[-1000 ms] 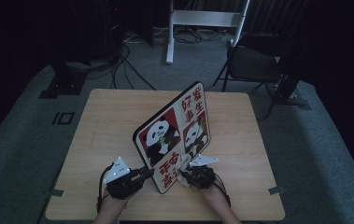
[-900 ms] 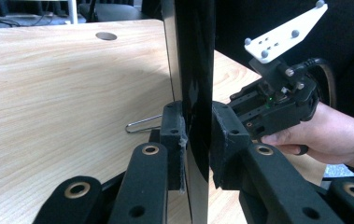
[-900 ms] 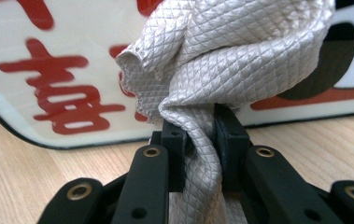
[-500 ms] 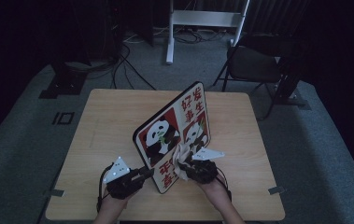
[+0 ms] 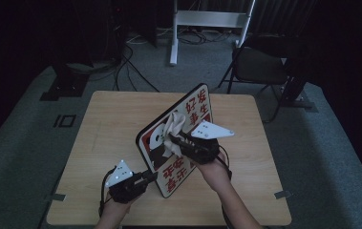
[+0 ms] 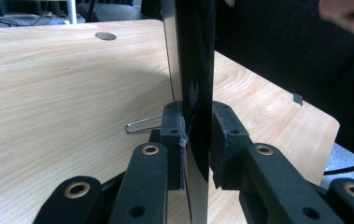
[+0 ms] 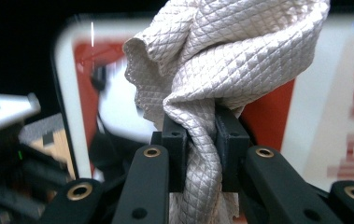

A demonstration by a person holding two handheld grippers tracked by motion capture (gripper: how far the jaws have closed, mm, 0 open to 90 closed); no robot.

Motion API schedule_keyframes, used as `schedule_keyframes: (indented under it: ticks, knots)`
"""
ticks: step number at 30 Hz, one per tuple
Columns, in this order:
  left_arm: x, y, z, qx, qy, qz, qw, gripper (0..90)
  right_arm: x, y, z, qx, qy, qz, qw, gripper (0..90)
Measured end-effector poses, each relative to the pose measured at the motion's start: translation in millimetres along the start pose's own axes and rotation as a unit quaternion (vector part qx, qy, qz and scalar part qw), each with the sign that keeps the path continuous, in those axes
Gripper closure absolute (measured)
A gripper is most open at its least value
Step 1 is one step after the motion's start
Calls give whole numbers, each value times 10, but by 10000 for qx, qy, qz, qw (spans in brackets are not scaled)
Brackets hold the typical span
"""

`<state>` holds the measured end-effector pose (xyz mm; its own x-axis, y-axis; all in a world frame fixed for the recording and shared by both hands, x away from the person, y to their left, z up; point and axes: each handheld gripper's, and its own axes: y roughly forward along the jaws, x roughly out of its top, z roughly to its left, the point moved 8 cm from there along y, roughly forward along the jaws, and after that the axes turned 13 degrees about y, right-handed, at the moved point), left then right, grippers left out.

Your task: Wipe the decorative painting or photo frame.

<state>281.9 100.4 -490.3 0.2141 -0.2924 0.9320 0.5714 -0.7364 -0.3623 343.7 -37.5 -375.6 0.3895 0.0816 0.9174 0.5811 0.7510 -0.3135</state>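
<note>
**Wiping stroke climbs the panda sign**

Climbing the face of the sign [image 5: 176, 138], the right tool [image 5: 173, 141] now holds its cloth [image 5: 173, 129] against the upper half of the board, where a second ago it sat low near the bottom edge, close to the tabletop [image 5: 97, 124]. The cloth has travelled up with it (a pale, quilted rag, bunched into a twist), and in the right gripper view the jaws are clamped tight on that twist [image 7: 202, 135], the loose end flaring above them against the red and white print.

The left tool [image 5: 151, 176] has not shifted: it grips the sign's lower corner, and in the left gripper view the two pads [image 6: 172, 128] pinch the thin black edge of the board [image 6: 193, 70] from either side, keeping it tilted up on its edge over the tabletop.

Judging from this, a wiping pass over the printed face is under way, with the lower part likely covered and the top corner with the red characters not yet reached. The left hold looks steady enough for pressure from the cloth.
</note>
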Motion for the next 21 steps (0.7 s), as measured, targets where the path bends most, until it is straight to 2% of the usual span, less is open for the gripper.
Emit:
schedule_keyframes:
  ticks: [4,7,8,10,13,15,21]
  knots:
    - [1,-1,-1,-7,11,13,10000,778,257,22,117,84,-82,-210,9997,770]
    - [1,-1,-3,-9,19,14,10000,778,347,39,161,116,-115,-278,9995,770]
    - [1,0,-5,3,9,14,10000,778,426,64,203,140,-117,-334,9993,770]
    - [1,-1,-3,2,11,12,10000,778,440,74,219,158,-138,-332,9992,770]
    - [2,0,-4,18,27,18,10000,778,453,131,315,237,-229,-331,9989,770]
    - [2,0,-4,25,30,20,10000,778,419,182,331,193,-306,-271,9990,770]
    - [6,4,-8,79,87,46,9999,776,318,209,286,176,-261,-238,9992,770]
